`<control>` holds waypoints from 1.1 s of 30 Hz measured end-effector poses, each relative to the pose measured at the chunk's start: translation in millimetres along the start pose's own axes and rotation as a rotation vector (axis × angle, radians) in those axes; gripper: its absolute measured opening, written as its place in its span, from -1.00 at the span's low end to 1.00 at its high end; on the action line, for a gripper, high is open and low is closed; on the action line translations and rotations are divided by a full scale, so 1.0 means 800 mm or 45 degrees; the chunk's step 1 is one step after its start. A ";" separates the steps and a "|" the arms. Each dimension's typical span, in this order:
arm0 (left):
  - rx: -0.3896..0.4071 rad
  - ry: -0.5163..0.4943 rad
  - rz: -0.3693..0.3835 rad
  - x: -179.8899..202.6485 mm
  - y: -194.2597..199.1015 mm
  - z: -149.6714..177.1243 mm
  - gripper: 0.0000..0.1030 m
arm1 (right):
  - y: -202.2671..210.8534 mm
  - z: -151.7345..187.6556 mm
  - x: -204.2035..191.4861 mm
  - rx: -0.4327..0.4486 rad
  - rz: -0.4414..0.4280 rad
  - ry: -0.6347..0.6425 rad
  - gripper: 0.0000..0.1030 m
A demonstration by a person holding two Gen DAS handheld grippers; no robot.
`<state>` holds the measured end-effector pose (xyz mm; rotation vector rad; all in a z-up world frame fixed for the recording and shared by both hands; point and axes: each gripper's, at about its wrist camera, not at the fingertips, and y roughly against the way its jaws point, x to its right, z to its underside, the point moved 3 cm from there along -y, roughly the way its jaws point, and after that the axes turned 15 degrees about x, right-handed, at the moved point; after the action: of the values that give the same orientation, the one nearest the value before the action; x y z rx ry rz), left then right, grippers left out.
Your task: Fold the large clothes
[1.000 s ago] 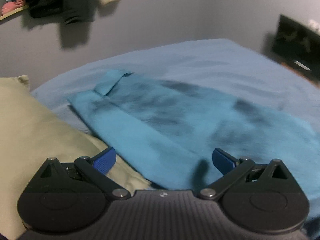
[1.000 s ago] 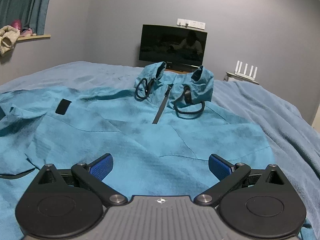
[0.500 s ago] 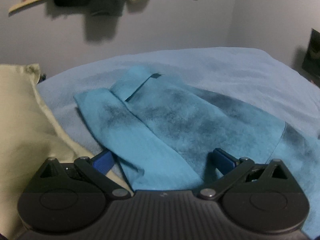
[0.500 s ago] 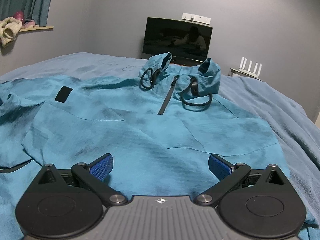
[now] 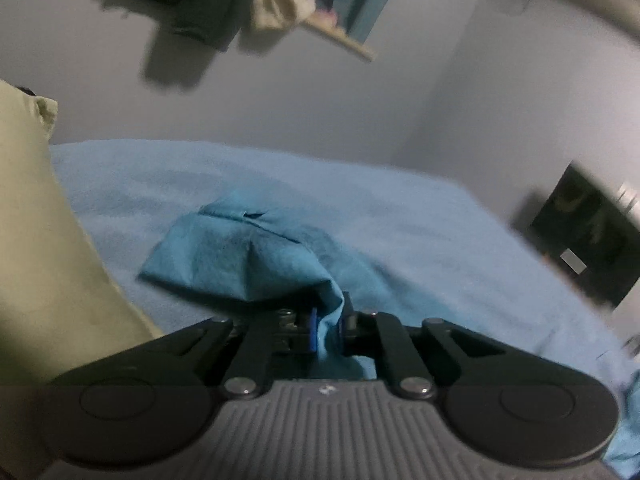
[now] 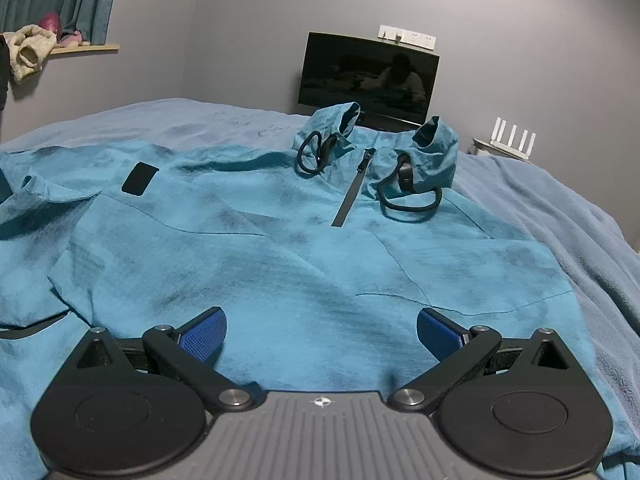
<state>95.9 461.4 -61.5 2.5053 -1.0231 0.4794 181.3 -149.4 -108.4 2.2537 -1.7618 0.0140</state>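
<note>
Left wrist view: my left gripper (image 5: 326, 330) is clenched on a fold of the teal jacket's sleeve (image 5: 244, 258). Its jaws have just been closing, and the fabric is pinched between the blue pads (image 5: 313, 330). From the pinch point the sleeve rises in a ridge and runs away from the gripper to its cuff, which lies on the blue bedspread (image 5: 360, 216). A pale yellow pillow (image 5: 44, 264) lies left of the sleeve. A wall shelf (image 5: 340, 38) with dark and cream clothes hangs above the sleeve, on the grey wall. This view is blurred.

Right wrist view: my right gripper (image 6: 320, 330) is released, jaws wide apart, with nothing between the pads. It hovers over the lower front of the teal jacket (image 6: 280, 248), which lies spread face up on the bedspread (image 6: 560, 200). The jacket's hood (image 6: 384, 148), black drawcords (image 6: 408, 196) and short zip (image 6: 352, 196) are at the far end from the gripper. A dark monitor (image 6: 366, 76) stands beyond the hood, and a white router (image 6: 508, 142) to the hood's right.
</note>
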 end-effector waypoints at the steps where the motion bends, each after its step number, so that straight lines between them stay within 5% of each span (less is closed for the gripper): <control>1: 0.013 0.022 0.018 0.003 0.006 -0.006 -0.96 | 0.000 0.000 0.001 0.000 0.001 -0.002 0.99; 6: 0.099 -0.034 0.219 0.060 0.038 -0.021 -0.98 | -0.001 0.001 0.003 -0.003 0.012 -0.006 0.99; 18: 0.089 -0.270 1.023 0.317 0.211 0.029 -0.99 | -0.004 0.009 -0.007 -0.010 0.021 0.056 0.99; 21: 0.028 -0.302 1.195 0.375 0.260 0.068 -0.99 | -0.003 0.011 -0.009 -0.011 0.016 0.069 0.99; 26: -0.173 -0.362 1.339 0.439 0.309 0.165 -0.99 | -0.002 0.012 -0.008 -0.010 0.015 0.059 0.99; 30: -0.291 -0.574 1.410 0.469 0.334 0.248 -0.99 | -0.002 0.015 -0.004 -0.016 0.020 0.028 0.99; 32: -0.415 -0.667 1.418 0.469 0.334 0.277 -0.88 | -0.002 0.016 0.000 -0.015 0.023 0.009 0.99; 33: -0.480 -0.683 1.400 0.464 0.335 0.287 -0.58 | -0.002 0.016 0.002 -0.014 0.026 -0.003 0.99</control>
<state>191.2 -41.2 -33.6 1.5595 -2.4067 -0.1463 180.9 -153.7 -120.9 2.2288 -1.7819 0.0053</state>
